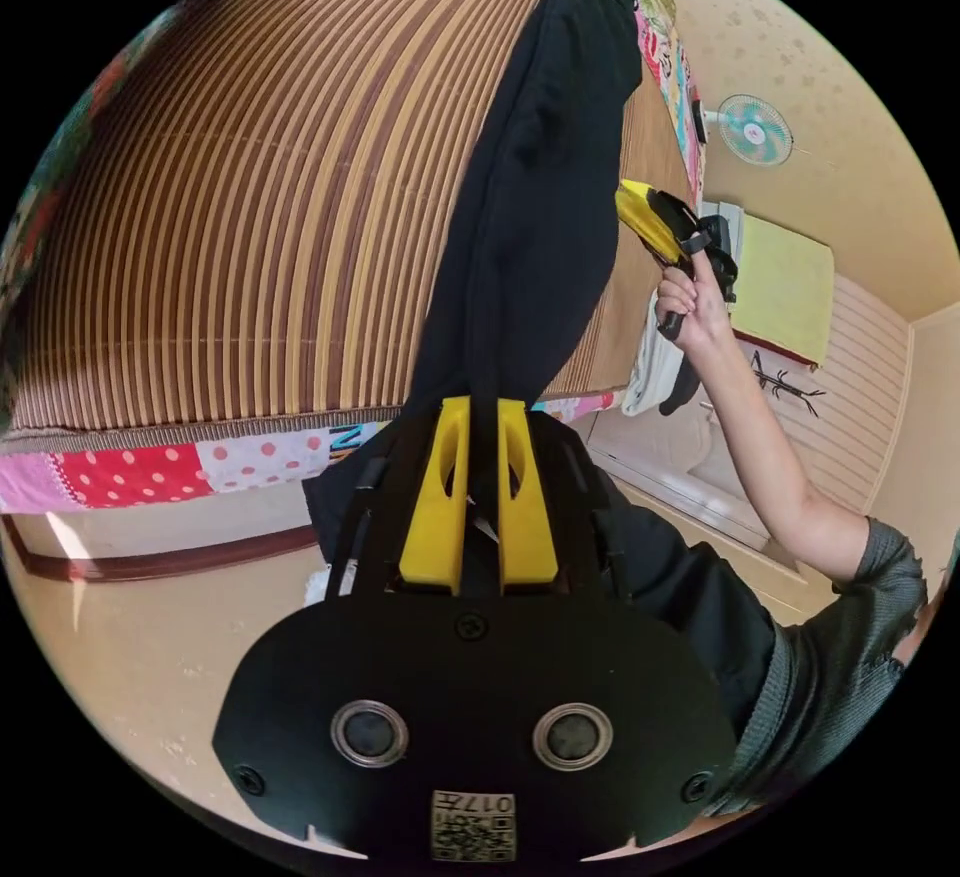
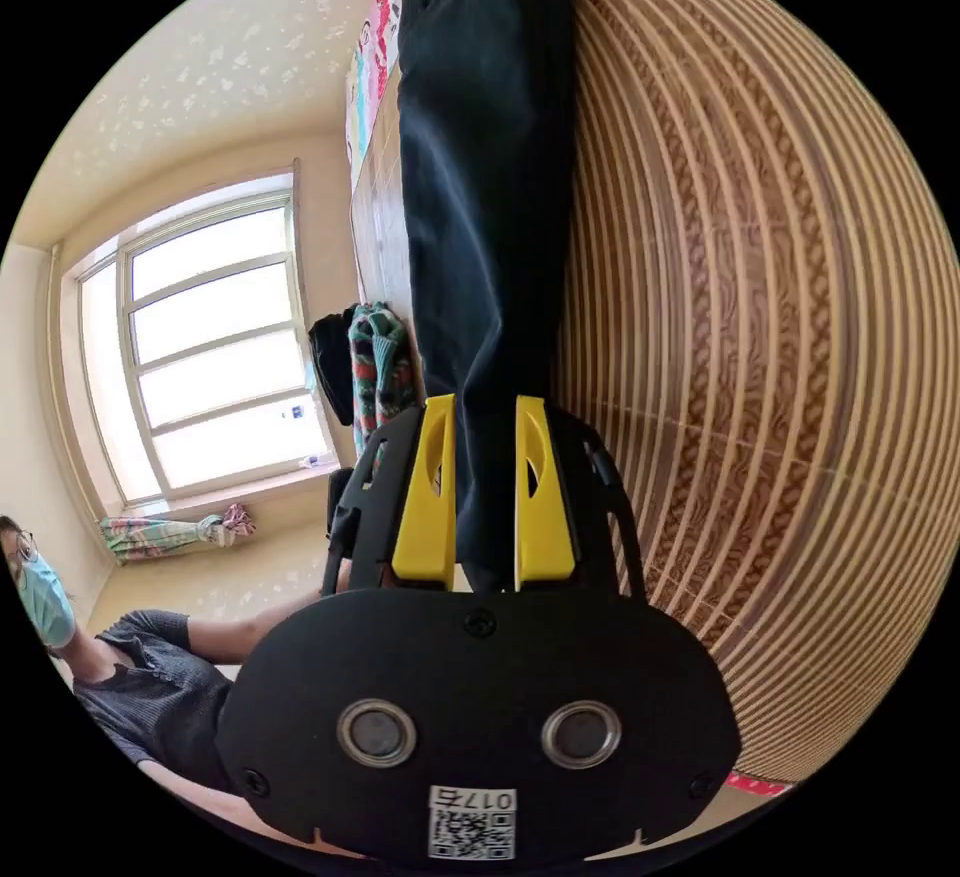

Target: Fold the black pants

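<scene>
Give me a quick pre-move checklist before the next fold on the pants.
1. Left gripper holds black pants: ok, cloth sits between both yellow jaws.
2. Right gripper holds the pants: ok, cloth runs between its jaws.
3. Pants stretched between the two grippers: ok, they hang taut, no big bunching.
4. Landing surface ready: ok, striped mat on the bed looks flat.
5. Legs stacked evenly: cannot tell, the lower layer is hidden.
6. Far end of the pants on the mat: cannot tell.

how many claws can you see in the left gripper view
2. The left claw sits low in the middle, shut on the black pants. The right claw is held in a hand at the right, beside the pants' edge.
</scene>
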Motion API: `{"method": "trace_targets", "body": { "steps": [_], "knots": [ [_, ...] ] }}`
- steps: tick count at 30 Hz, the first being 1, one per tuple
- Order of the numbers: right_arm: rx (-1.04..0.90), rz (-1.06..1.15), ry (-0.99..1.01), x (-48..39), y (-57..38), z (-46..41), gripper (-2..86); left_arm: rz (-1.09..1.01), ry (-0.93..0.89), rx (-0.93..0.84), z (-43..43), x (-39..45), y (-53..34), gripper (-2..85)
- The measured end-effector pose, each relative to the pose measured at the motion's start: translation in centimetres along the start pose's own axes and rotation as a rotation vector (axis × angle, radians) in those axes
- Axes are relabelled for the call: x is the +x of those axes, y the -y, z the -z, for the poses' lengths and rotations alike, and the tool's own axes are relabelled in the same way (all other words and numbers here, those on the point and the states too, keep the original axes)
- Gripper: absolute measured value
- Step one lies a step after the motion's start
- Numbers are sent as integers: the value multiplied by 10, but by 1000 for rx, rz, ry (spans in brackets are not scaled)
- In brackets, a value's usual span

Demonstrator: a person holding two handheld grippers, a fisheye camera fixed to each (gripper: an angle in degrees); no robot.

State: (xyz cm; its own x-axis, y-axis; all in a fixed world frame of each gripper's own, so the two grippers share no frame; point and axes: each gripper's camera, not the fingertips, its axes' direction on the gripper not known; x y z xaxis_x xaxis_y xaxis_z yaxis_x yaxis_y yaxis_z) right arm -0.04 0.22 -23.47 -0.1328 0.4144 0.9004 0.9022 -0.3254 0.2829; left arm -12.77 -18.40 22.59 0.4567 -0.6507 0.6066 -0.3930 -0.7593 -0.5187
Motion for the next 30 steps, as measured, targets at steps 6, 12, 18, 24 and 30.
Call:
{"method": "trace_targets", "body": {
  "steps": [6, 12, 18, 24, 30],
  "knots": [
    [66, -50, 194, 39, -48, -9, 74, -98, 132, -61, -4, 23, -6, 47],
    [131, -110, 260, 63, -92, 14, 112, -255, -190, -84, 22, 47, -4, 37],
    [28, -155, 318, 94, -100, 5, 135, -40, -397, 40, 16, -14, -21, 32],
    [-106, -166, 185, 98, -90, -18, 51, 155, -114, -7, -5, -45, -22, 11],
    [-162, -72, 245, 85, -86, -29, 44, -36, 72, -48, 6, 7, -18, 17]
  ]
}}
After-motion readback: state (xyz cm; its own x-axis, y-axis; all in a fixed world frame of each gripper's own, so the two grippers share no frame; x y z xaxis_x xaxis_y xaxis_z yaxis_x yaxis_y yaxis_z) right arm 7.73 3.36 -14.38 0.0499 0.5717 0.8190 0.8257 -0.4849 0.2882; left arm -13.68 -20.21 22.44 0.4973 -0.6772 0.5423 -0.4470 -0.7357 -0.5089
